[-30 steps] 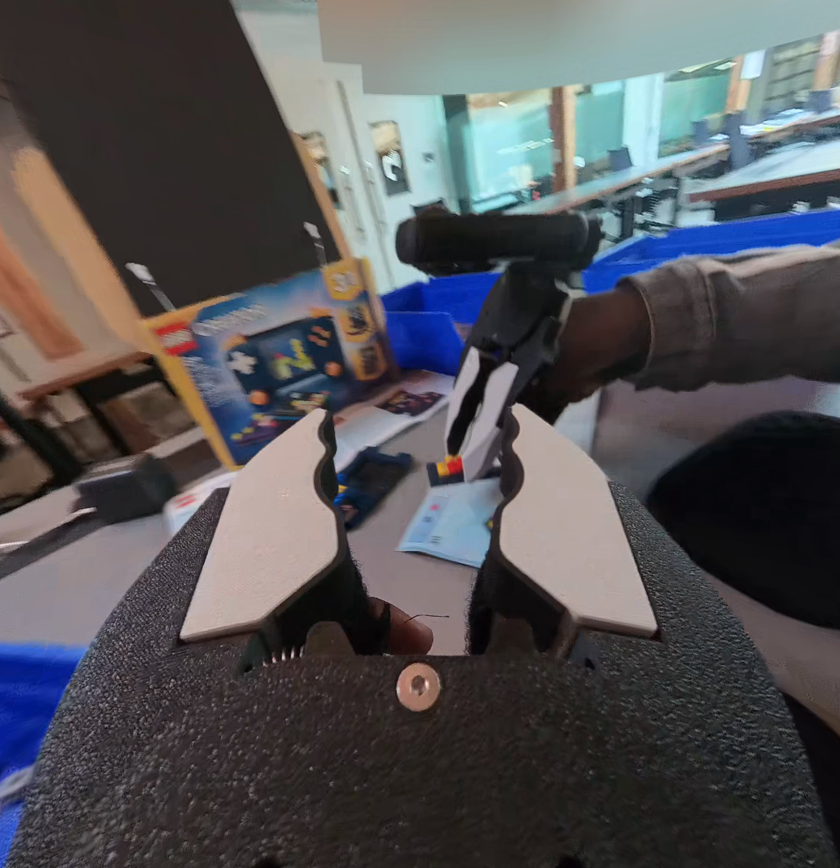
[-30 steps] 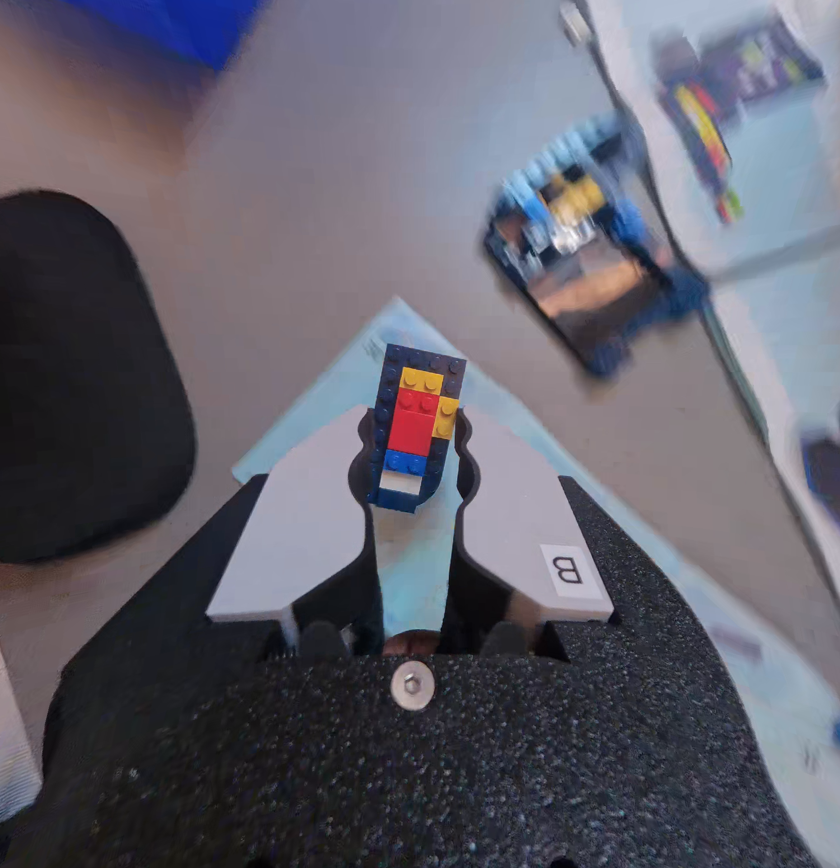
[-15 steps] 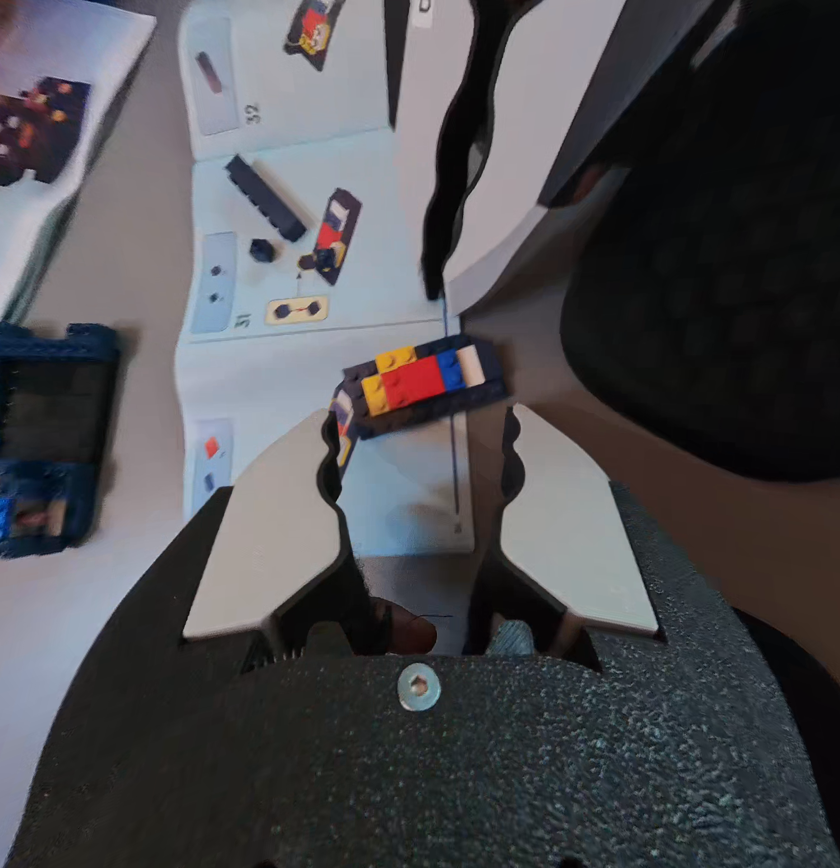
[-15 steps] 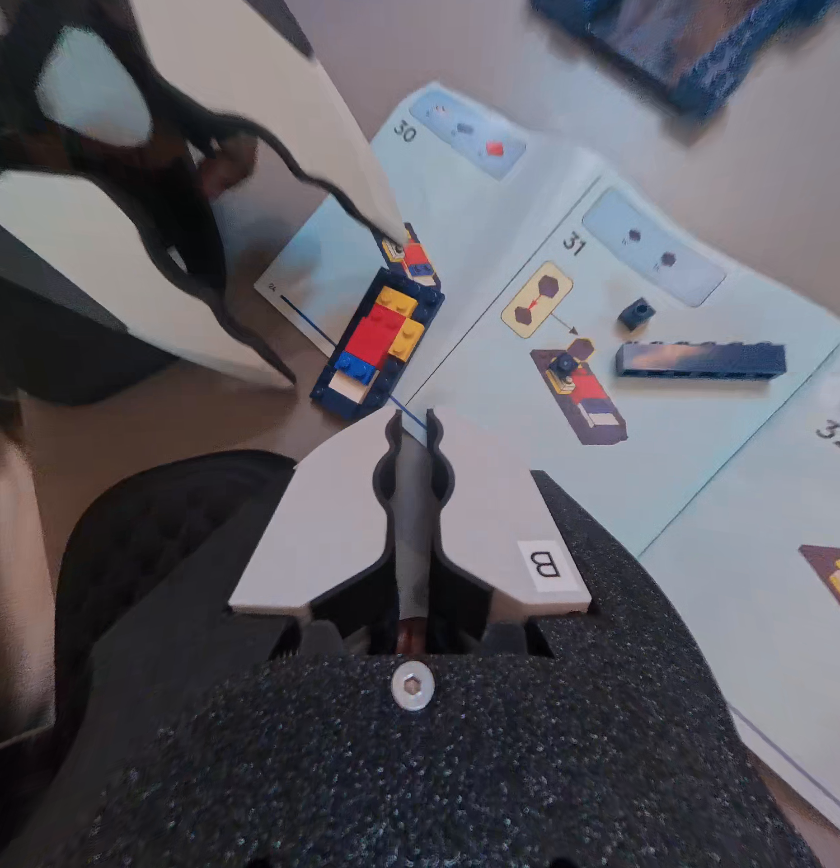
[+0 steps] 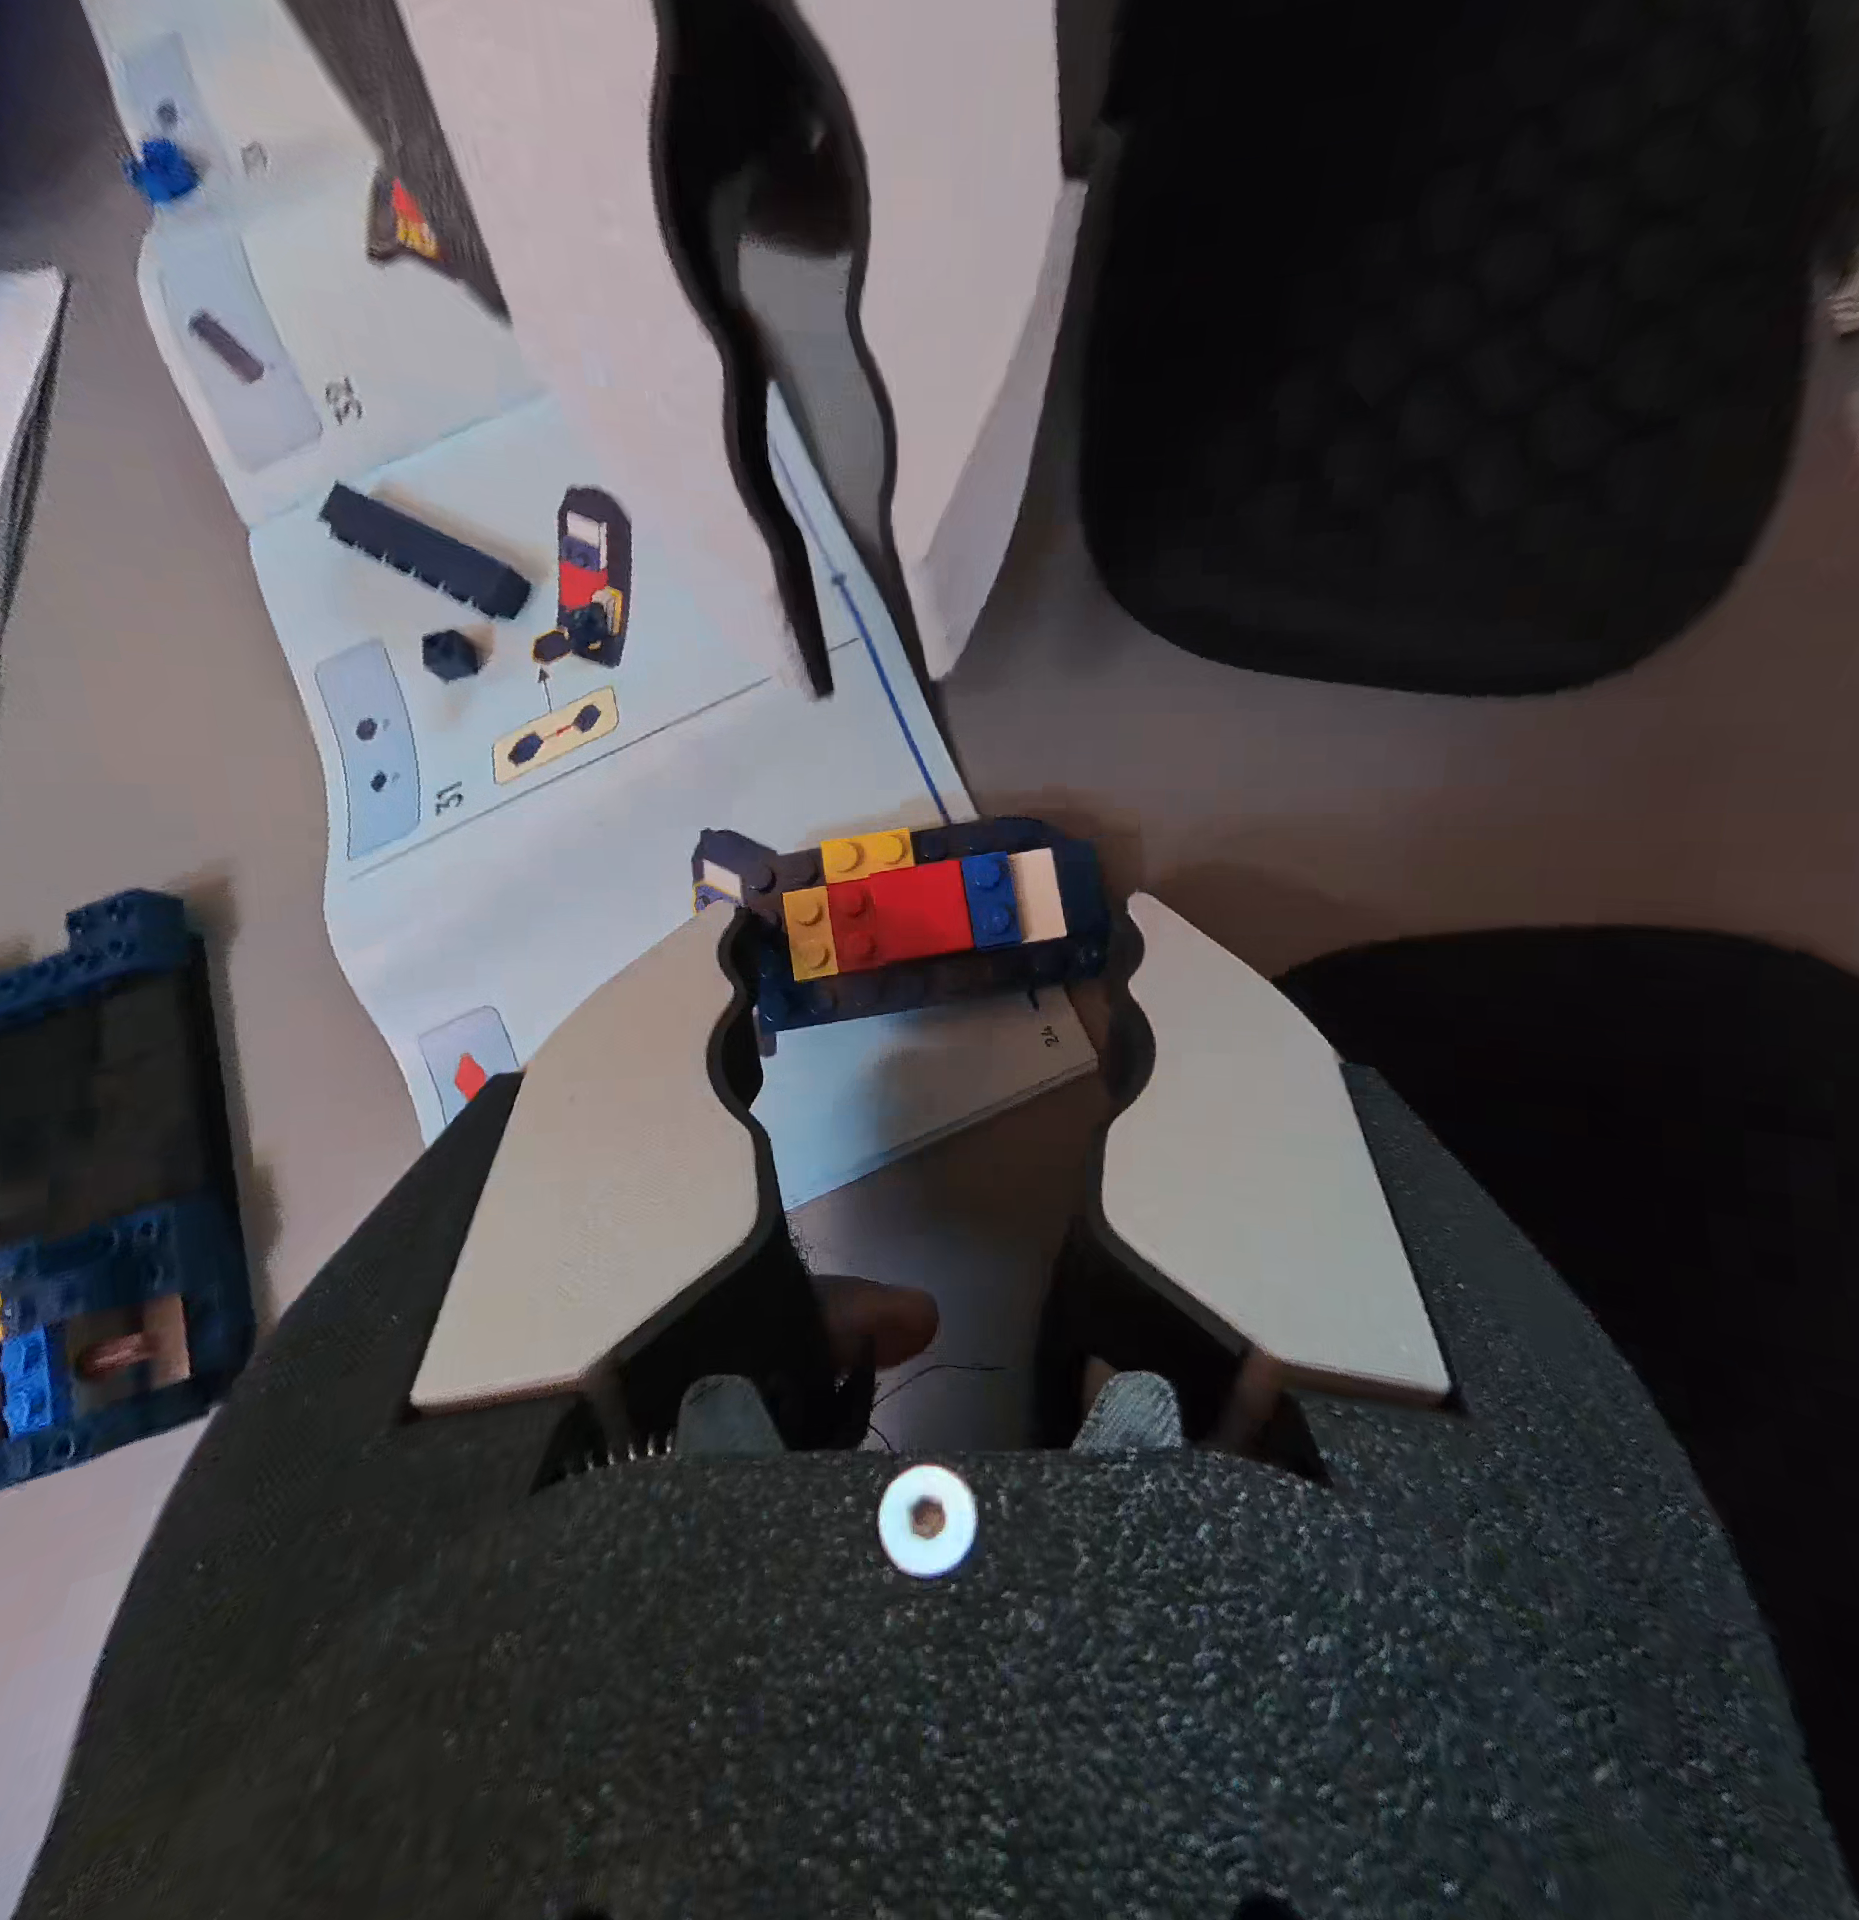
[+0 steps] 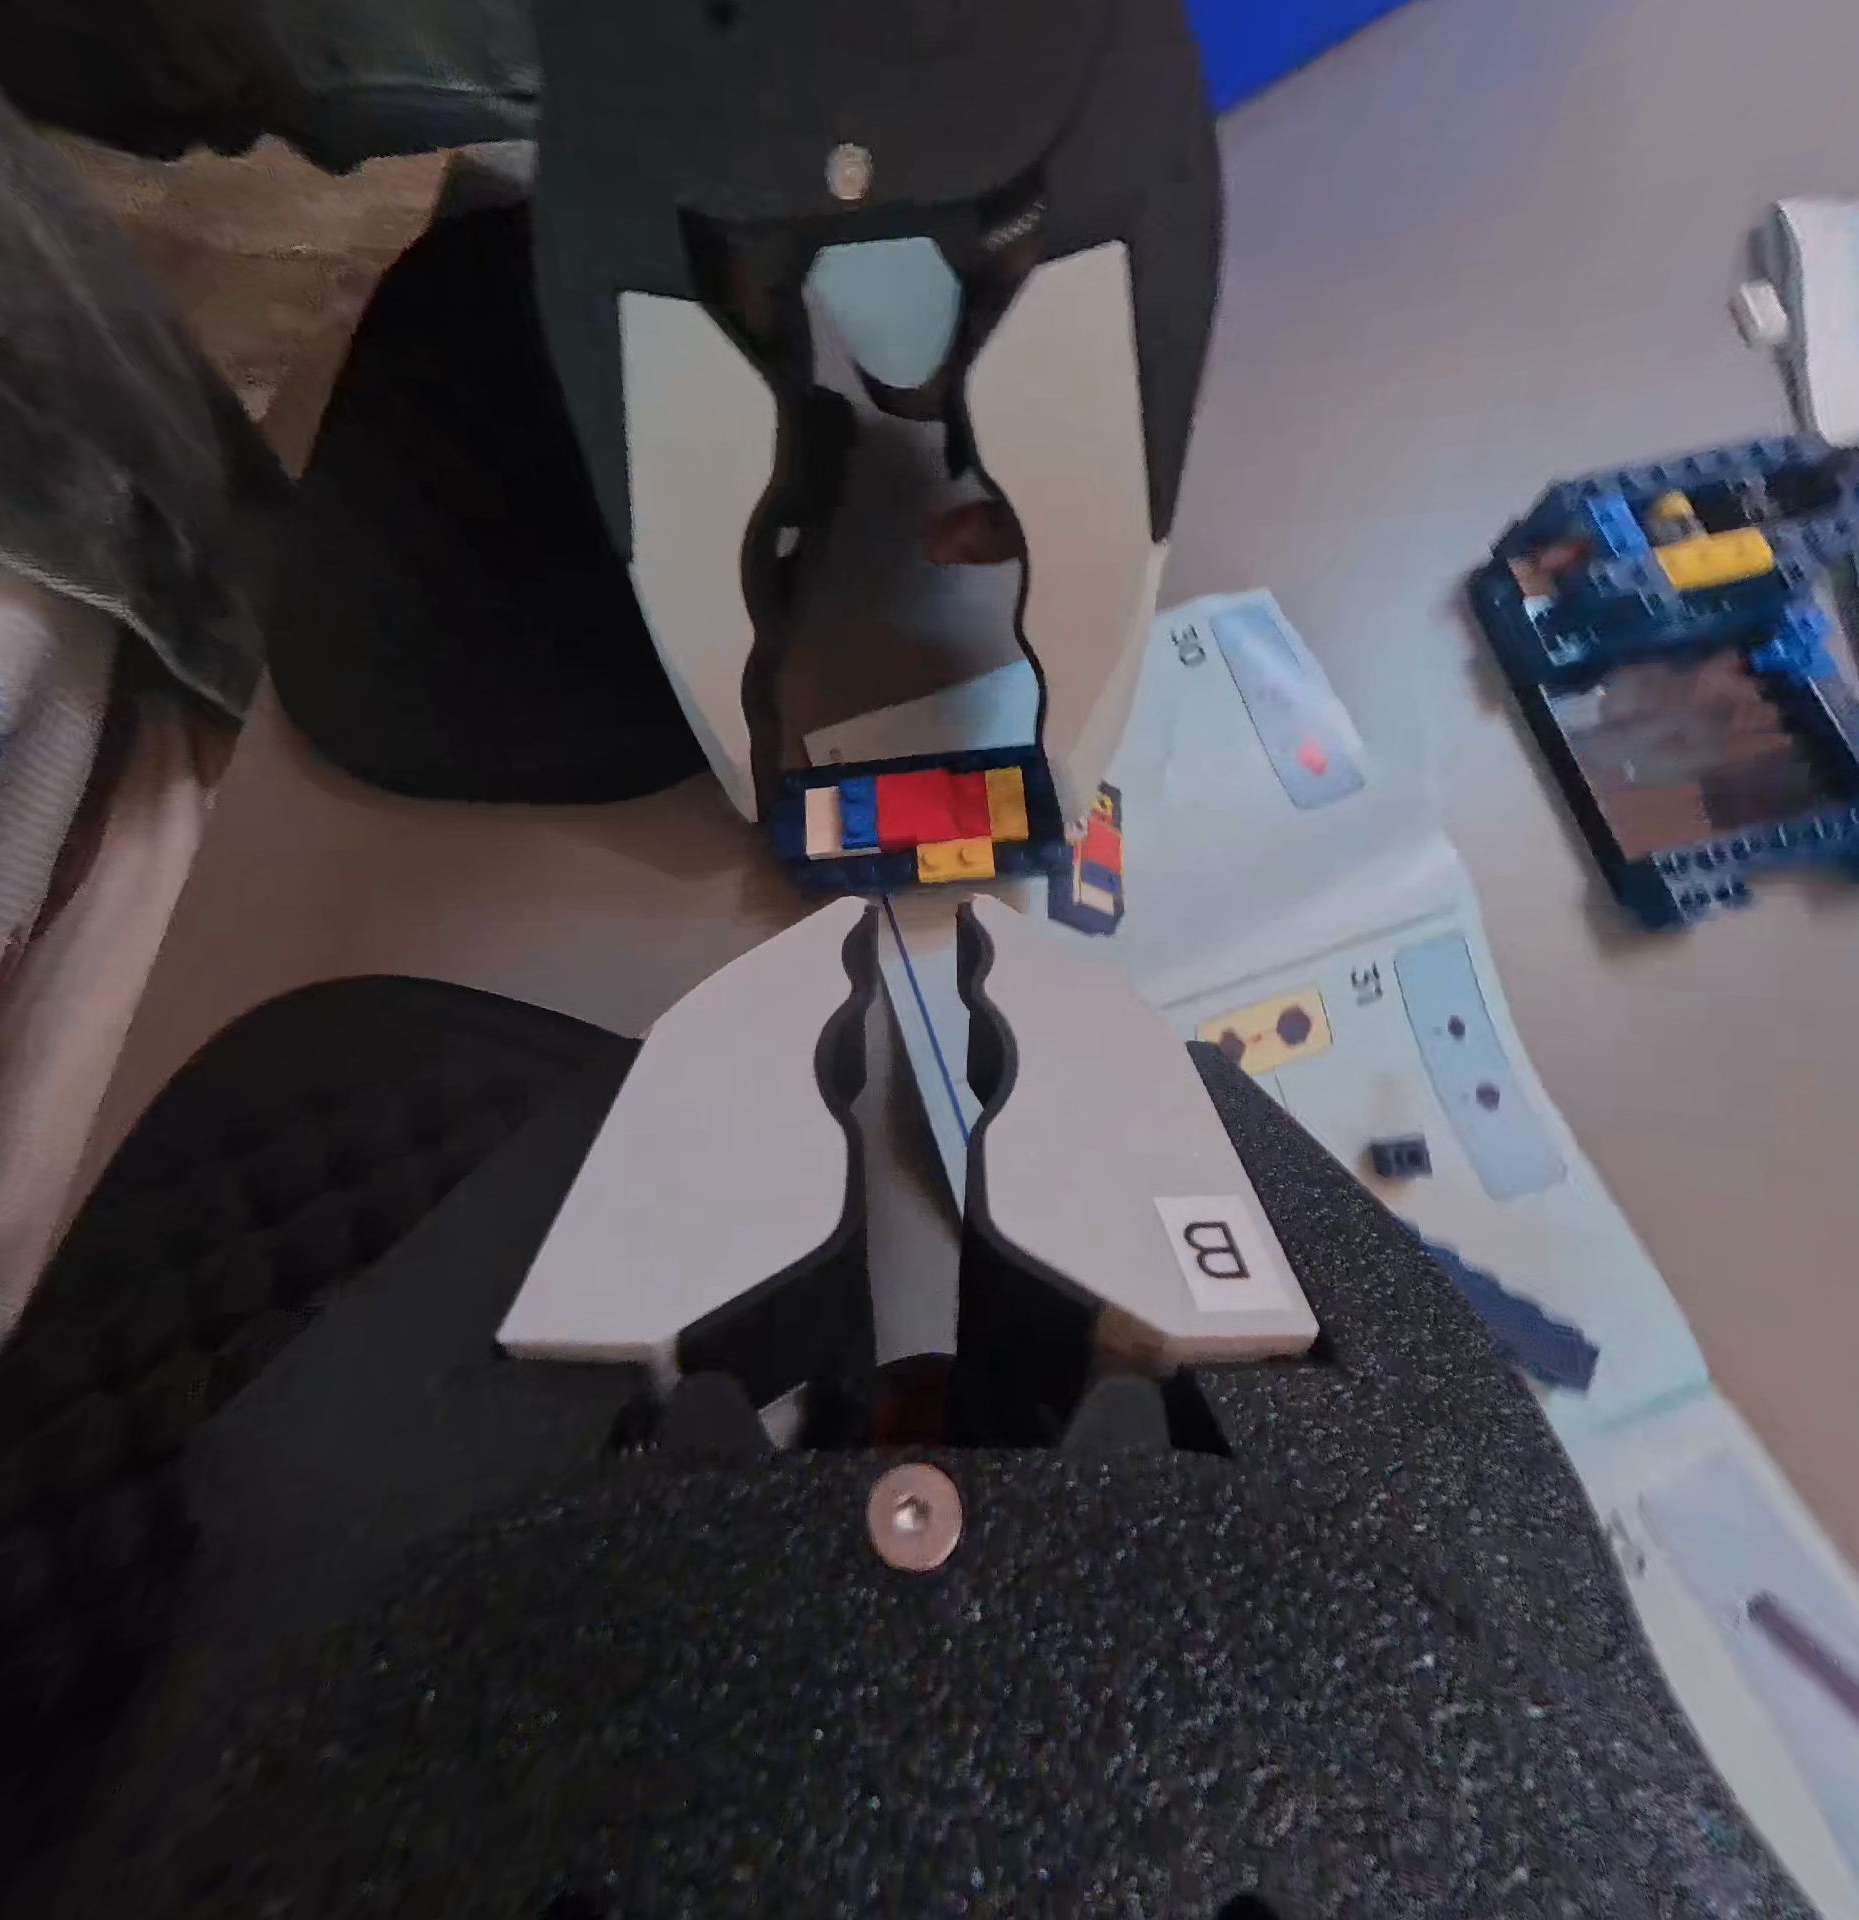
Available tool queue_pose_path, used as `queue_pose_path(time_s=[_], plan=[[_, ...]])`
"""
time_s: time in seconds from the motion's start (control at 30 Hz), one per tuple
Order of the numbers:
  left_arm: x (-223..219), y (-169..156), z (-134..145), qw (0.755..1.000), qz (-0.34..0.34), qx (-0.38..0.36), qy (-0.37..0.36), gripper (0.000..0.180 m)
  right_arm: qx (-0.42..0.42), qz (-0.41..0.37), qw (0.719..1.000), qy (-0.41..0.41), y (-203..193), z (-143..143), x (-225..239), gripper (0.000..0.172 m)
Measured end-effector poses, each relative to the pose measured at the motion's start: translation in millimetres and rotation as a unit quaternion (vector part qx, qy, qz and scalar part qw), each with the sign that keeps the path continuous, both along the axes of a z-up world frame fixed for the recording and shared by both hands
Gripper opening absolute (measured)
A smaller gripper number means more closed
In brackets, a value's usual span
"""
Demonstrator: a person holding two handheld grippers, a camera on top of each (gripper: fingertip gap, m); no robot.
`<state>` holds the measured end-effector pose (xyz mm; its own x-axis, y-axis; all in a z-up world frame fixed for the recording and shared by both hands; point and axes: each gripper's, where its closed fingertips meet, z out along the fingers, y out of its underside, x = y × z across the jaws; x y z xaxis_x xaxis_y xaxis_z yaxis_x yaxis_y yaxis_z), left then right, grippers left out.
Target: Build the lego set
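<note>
Left gripper: We found the left gripper [image 5: 933,940] spread wide over the brick assembly [image 5: 904,909], one fingertip set against each short end and gripping it lengthwise. The view from the opposite side showed the same two tips at the ends of the piece.

Right gripper: The right gripper [image 6: 914,914] faced it from the far side. Its fingers were drawn nearly together with only a narrow slot between them. They held nothing, and the tips stood just beside the assembly's long edge.

Brick assembly: A dark-blue plate topped with yellow, red, blue and white pieces lay flat at the corner of the instruction booklet [image 5: 551,914], partly over the grey table [image 5: 1320,790].

On the booklet: A long dark-blue brick [image 5: 421,551] and a small dark brick [image 5: 450,655] sat on the open page, left of the assembly and farther off.

Left of the booklet: We saw a larger dark-blue frame build [image 5: 94,1195] resting on the table, well apart from both grippers.

Right side: A black padded object [image 5: 1424,364] occupied the table beyond the assembly.
</note>
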<state>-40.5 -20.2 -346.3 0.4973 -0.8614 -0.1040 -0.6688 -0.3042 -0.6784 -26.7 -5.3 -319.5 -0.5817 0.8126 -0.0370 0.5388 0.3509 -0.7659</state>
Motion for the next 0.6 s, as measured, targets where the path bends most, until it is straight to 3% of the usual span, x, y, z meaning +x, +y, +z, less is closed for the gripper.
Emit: queue_pose_path(time_s=[0.23, 0.33, 0.4, 0.6], plan=[[-11, -7, 14, 0.999, -0.006, -0.030, -0.035, 0.067, 0.019, 0.027, 0.999, 0.000, -7, -22, -17, 0.021], [-15, 6, 17, 0.999, 0.036, 0.008, -0.037, 0.026, 0.036, 0.018, 0.999, 0.018, -6, -23, -21, 0.018], [-11, 11, 19, 0.997, 0.053, 0.013, -0.055, 0.009, 0.050, 0.010, 0.998, 0.028, -4, -22, -24, 0.018], [-6, 8, -1, 0.996, 0.072, -0.031, -0.039, 0.000, 0.048, 0.004, 0.999, 0.014, -6, -28, -24, 0.018]])
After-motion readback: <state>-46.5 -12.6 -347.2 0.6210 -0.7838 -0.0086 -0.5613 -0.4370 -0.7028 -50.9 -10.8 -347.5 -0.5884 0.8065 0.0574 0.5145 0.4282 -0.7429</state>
